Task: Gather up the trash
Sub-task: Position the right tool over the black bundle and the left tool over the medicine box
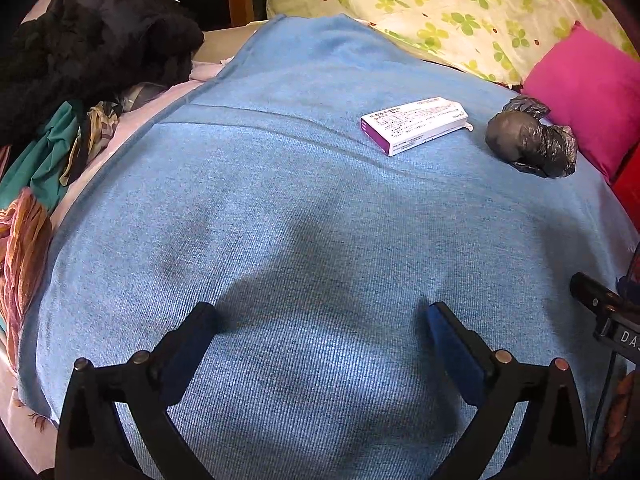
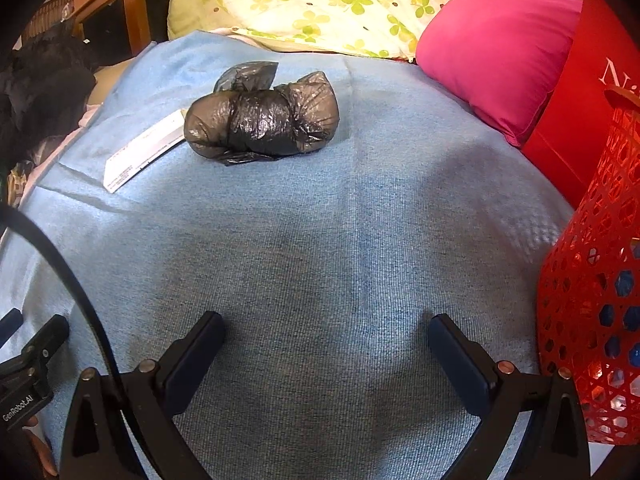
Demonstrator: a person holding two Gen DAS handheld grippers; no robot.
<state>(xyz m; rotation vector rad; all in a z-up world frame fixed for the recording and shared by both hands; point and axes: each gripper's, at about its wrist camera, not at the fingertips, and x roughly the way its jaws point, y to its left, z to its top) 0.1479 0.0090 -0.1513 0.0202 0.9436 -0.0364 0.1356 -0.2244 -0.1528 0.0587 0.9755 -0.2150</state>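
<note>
A white and purple medicine box lies on the blue blanket, far ahead and right of my left gripper, which is open and empty. A tied black plastic bag bundle lies just right of the box. In the right wrist view the bundle lies ahead and left of my right gripper, which is open and empty, with the box partly behind it on the left. A red mesh basket stands at the right.
A pink pillow and a clover-print pillow lie at the back. A red bag stands behind the basket. A pile of dark and coloured clothes lies at the left of the bed.
</note>
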